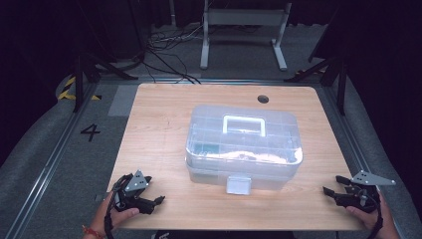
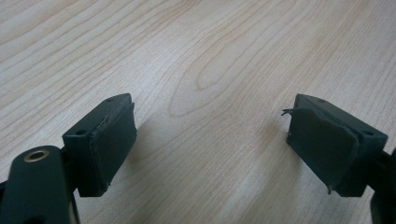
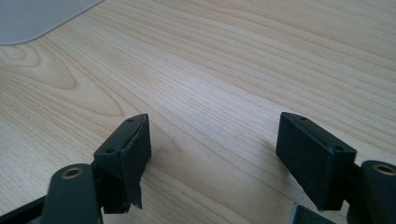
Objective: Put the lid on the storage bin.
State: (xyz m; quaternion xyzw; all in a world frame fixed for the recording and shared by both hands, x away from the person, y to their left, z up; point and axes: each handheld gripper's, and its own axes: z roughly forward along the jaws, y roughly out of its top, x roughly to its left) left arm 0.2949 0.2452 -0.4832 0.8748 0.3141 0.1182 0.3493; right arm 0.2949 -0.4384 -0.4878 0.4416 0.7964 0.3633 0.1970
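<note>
The box (image 1: 244,147) is the thing both tools flank, a clear plastic case standing mid-desk, well apart from either. The left tool (image 1: 158,200) rests low at the near left corner of the desk (image 1: 159,114), its jaws apart with nothing between them; in the left gripper view the pads (image 2: 109,140) frame bare wood grain. The right tool (image 1: 326,189) sits at the near right corner, jaws likewise apart and empty, and in the right gripper view a pale rounded corner, probably of the box (image 3: 37,16), shows at the upper left. Between the two tools the box faces the person with its white latch (image 1: 239,185) at the front, seemingly closed, and a white handle (image 1: 243,125) lying flat on the lid. Through the walls some contents show, pale and greenish, too blurred to name. The box looks stiff but thin-walled and smooth, so the sides would likely slip under flat pads and flex if squeezed hard; it is probably light, with loose contents that could shift if it tips. The handle seems the surest place to lift it, once raised off the lid, and the latch tab is the likely spot to pinch for opening, with the other tool steadying the lid edge.
</note>
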